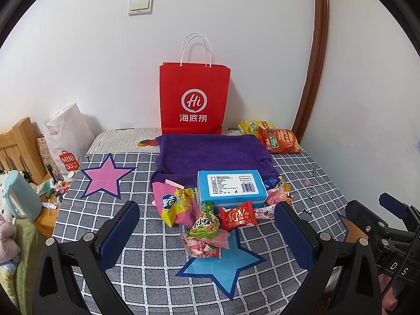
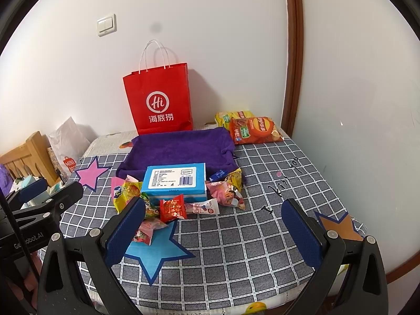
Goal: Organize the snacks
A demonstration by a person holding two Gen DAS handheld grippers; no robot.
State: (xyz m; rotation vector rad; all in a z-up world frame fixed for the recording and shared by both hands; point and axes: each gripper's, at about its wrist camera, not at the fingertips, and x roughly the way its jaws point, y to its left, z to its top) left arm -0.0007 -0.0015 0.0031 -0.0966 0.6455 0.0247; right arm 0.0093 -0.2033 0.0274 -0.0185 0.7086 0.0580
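On the checked table cover nothing looks sorted yet: small snack packets lie heaped loose around the blue box at the purple towel's near edge, two chip bags sit apart at the back right, red paper bag upright by the wall. Left gripper and right gripper both spread wide, empty, hovering short of the pile. Judging whole job remains
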